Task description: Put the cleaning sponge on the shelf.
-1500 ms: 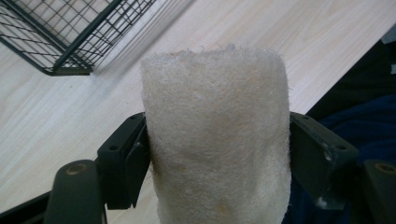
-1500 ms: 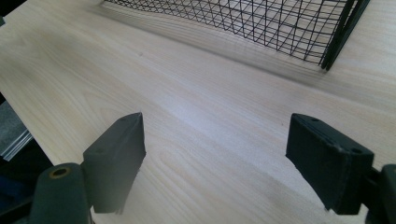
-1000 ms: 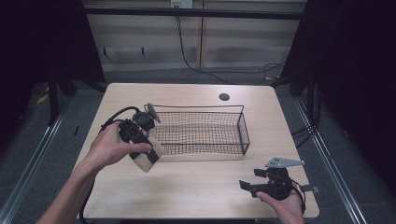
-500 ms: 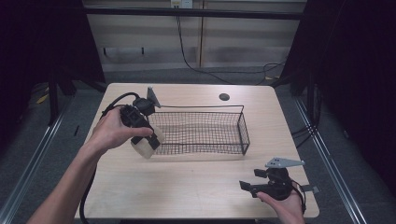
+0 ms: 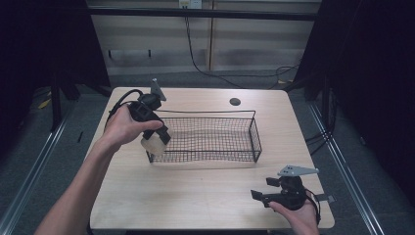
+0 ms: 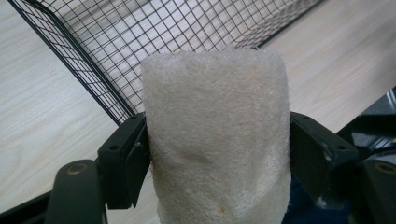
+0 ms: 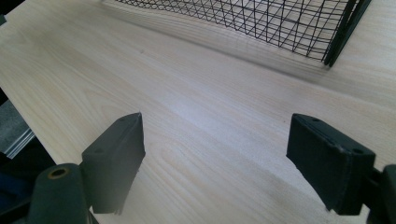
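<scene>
left gripper (image 5: 157, 139): jaws clamp pale sponge roll (image 6: 217, 140) at wire basket (image 5: 252, 128) corner | likely drop-in pending, roll not yet released | right gripper (image 7: 229, 158): jaws wide, empty, over table (image 5: 195, 191)

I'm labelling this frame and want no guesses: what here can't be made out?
- Left gripper view: the lower end of the pale fibrous roll is cut off by the bottom edge, and the roll blocks the table behind it.
- High view: the hand covers most of the left gripper.
- High view: the dark round spot on the table is too small to identify.
</scene>
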Demonstrator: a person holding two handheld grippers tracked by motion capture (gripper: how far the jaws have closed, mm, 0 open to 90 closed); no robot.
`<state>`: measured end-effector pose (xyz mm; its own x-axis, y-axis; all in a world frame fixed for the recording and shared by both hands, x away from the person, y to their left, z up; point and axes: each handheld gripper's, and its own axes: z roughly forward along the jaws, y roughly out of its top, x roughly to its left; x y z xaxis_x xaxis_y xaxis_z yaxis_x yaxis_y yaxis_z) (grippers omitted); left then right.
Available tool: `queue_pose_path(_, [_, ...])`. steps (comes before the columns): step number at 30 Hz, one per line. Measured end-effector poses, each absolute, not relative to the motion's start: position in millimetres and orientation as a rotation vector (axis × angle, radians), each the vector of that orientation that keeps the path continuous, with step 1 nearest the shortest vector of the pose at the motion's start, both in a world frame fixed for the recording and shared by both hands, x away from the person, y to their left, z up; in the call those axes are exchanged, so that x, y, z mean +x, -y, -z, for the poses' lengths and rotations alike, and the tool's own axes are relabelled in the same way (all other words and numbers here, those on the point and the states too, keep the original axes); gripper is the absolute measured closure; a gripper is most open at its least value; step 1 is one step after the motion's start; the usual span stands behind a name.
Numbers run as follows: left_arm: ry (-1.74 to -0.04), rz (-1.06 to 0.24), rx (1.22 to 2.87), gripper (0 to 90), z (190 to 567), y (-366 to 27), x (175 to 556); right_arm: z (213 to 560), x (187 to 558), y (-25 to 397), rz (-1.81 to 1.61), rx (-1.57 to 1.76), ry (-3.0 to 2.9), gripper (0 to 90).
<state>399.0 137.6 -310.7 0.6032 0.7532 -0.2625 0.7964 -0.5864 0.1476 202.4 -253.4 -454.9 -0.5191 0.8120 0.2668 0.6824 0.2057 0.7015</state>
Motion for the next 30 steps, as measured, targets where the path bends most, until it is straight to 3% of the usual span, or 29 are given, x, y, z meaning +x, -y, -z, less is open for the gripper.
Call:
queue_pose_path(14, [-1.494,0.246,2.43,27.0,310,-131,415,455,203,253,-1.2,1.455,-2.315,18.3])
queue_pose_path(23, [-1.569,0.279,2.41,27.0,322,-123,422,456,203,253,-1.2,1.451,-2.319,18.3])
queue_pose_path(30, [-1.634,0.229,2.413,27.0,332,-120,428,455,203,254,-1.2,1.456,-2.32,18.2])
